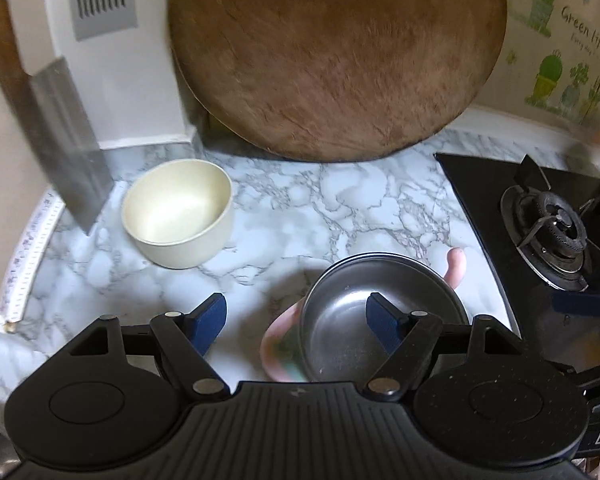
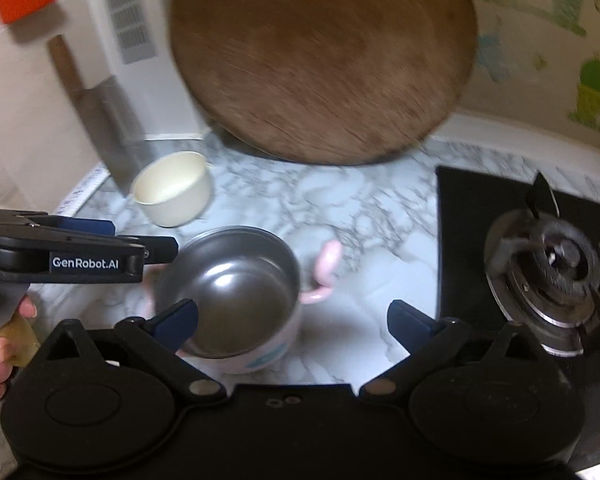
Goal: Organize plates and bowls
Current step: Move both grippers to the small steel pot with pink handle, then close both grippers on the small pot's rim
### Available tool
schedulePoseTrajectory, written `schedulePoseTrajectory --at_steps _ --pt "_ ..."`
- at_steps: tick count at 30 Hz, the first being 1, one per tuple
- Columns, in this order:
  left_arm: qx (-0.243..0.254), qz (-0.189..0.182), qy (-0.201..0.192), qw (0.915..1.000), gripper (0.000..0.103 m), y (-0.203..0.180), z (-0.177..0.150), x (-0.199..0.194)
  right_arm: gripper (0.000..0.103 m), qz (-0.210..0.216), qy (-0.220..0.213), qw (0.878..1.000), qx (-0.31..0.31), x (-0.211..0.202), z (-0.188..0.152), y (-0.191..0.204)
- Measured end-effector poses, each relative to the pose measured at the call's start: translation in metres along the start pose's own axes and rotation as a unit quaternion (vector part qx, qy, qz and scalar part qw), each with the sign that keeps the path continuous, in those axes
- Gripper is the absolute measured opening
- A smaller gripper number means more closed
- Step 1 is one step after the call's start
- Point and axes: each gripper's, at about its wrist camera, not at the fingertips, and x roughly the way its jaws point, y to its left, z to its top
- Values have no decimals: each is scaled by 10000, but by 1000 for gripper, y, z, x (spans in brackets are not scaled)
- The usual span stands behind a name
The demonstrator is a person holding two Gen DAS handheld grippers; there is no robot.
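A steel-lined bowl (image 1: 352,320) with a pink outer wall and pink handles stands on the marble counter (image 1: 340,208), close in front of both grippers. My left gripper (image 1: 298,322) is open: one finger hangs over the bowl's inside, the other over the counter to its left, so the left rim lies between them. My right gripper (image 2: 294,324) is open wide, its left finger over the steel bowl (image 2: 228,292) and its right finger over bare counter. A cream bowl (image 1: 178,214) sits empty at the back left. The left gripper (image 2: 144,237) shows from the side beside the steel bowl.
A large round wooden board (image 1: 336,52) leans against the back wall. A cleaver (image 1: 68,140) hangs or leans at the left wall beside the cream bowl. A black gas hob (image 1: 552,232) with a burner fills the right side. A person's hand (image 2: 4,344) holds the left gripper.
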Motion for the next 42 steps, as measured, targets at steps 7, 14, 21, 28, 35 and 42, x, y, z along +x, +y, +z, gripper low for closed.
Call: schedulePoseTrajectory --at_steps 7,14,21,28,35,42 --pt "27 20 242 9997 75 -2 13 31 87 254 353 9984 348 23 -2 -10" --pt "-86 -73 429 9990 66 -5 20 47 73 545 629 9963 232 39 -3 -1" --pt "-112 -168 588 9981 43 -6 21 57 58 630 843 9938 353 48 1 0" --pt "-9 -207 628 9978 28 -3 19 58 40 593 1013 9905 713 55 1 -5" --pt "-68 -279 758 9967 22 7 10 47 20 362 1020 9932 440 61 5 4" --pt "17 -158 754 9970 6 11 -2 29 12 303 1001 9944 116 66 12 10"
